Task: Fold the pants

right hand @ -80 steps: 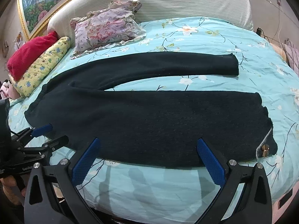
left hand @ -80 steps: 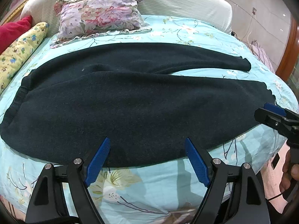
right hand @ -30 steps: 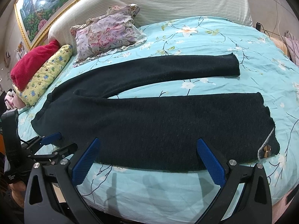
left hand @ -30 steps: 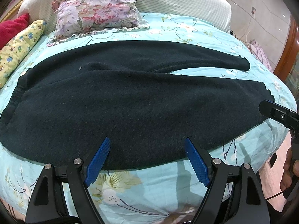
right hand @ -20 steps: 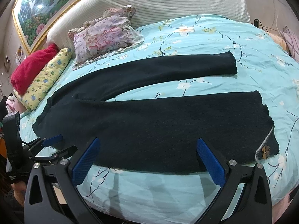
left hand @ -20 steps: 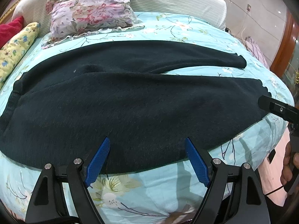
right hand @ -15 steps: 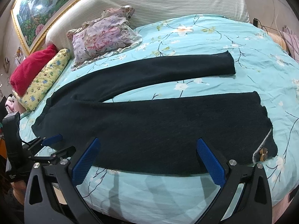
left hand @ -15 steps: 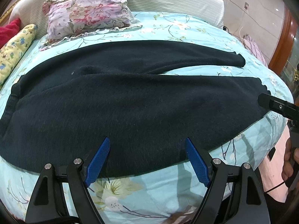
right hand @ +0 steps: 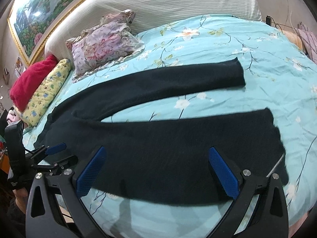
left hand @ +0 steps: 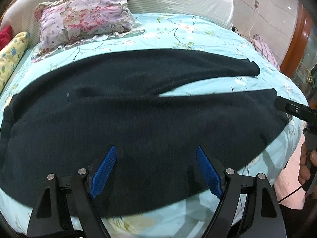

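Observation:
Dark pants lie flat on the turquoise floral bed, waistband at the left, two legs spread to the right. In the right wrist view the pants show the far leg and the near leg apart. My left gripper is open and empty, its blue pads over the near edge of the pants near the seat. My right gripper is open and empty over the near leg's front edge. The right gripper also shows at the right edge of the left wrist view.
A floral pillow lies at the head of the bed against a white ribbed headboard. A yellow pillow and a red pillow lie at the left. The bed's front edge is just below both grippers.
Both grippers have moved forward and lower, from hovering off the bed's front edge to over the near edge of the pants. The pants have not moved.

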The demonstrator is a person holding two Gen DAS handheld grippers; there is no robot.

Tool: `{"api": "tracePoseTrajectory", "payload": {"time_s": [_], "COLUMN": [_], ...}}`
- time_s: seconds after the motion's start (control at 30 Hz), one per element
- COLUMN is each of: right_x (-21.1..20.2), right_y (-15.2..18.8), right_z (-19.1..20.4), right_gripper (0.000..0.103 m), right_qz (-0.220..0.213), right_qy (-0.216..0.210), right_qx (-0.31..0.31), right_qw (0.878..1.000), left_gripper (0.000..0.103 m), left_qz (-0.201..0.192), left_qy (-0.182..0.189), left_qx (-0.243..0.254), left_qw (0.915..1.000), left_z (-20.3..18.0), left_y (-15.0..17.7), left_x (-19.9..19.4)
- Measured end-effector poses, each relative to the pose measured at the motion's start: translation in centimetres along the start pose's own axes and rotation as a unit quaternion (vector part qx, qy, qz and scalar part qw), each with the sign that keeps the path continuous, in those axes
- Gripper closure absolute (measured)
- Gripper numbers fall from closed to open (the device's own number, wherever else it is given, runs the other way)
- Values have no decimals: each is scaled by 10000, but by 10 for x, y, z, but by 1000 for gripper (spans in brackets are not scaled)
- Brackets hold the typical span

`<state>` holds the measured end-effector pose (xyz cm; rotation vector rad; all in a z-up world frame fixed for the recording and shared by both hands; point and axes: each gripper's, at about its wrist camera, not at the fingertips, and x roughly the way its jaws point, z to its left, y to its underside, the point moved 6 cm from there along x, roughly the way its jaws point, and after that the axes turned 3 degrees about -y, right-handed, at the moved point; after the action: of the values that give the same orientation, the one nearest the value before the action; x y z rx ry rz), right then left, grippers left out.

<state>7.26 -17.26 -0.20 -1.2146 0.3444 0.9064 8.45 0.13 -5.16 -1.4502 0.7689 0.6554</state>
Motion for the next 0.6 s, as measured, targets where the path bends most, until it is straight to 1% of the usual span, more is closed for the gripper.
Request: {"api": "tracePoseTrajectory", "payload": {"time_s": [0.1,0.17,0.27,0.43,0.5,0.57,0.6], "right_x": [2,5,7,7,9,13,17], "right_y": [-11,-20,-38,-79,-95,-109,-115], "right_z": [-10,-19,-34,-62,-76,-92,-99], "right_gripper": [0,0,0,0,0,3,6], "right_qz": [-23,-29,-55,-123,-125,-96,-86], "right_qy": [-199,-335,-295,-269,-172,-152,-172], "right_qx": [209,397,487,520,523,579,584], "right_qw": [9996,9986,9984,9982,9984,9982,9981], "left_gripper": [20,20,20,20,20,20,20], "left_qz": [-13,15,82,58,75,88,114], "left_qy": [42,149,223,155,194,241,268], "left_qx": [81,117,220,489,597,776,881], "left_qw": [10000,9998,9995,9987,9980,9967,9957], "left_z": [3,4,8,19,23,25,25], "left_y": [-16,-28,-48,-89,-102,-118,-126], "left_x": [3,6,13,24,29,37,42]}}
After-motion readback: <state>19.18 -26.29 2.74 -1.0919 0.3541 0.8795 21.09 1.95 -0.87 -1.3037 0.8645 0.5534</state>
